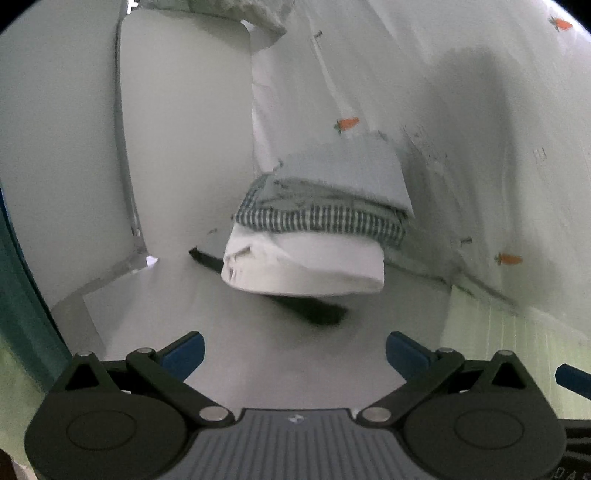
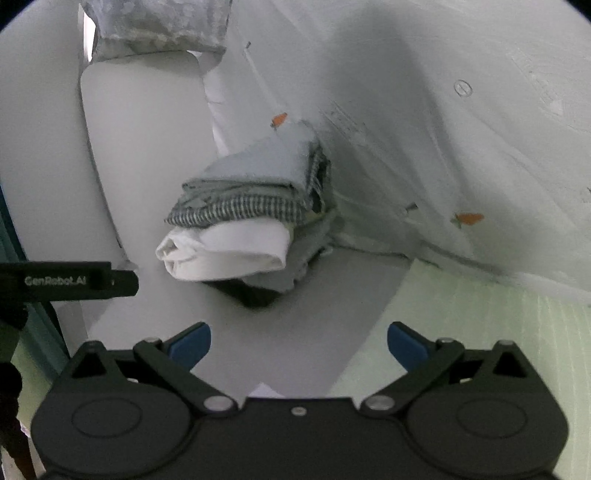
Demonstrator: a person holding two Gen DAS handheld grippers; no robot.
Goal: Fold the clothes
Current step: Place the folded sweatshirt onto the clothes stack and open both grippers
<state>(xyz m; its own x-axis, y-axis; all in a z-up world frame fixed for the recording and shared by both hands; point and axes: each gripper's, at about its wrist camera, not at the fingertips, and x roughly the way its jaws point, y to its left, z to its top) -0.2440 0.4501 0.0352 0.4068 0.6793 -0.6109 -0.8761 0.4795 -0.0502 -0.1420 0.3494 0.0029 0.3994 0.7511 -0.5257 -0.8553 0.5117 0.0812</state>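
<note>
A stack of folded clothes [image 1: 314,229] lies ahead on a pale grey surface: a white piece at the bottom, a checked grey one in the middle, a light blue one on top. The right wrist view has the same stack [image 2: 240,214], seen a little from the right, with something dark under its front edge. My left gripper [image 1: 294,354] is open, well short of the stack, nothing between its blue fingertips [image 1: 184,352]. My right gripper [image 2: 299,345] is also open and empty, short of the stack.
A white sheet printed with small orange carrots [image 1: 461,110] rises behind and right of the stack. A pale green striped cloth [image 2: 480,332] lies at the lower right. The other gripper's black body [image 2: 66,282] juts in from the left. A patterned grey cloth [image 2: 159,26] sits far back.
</note>
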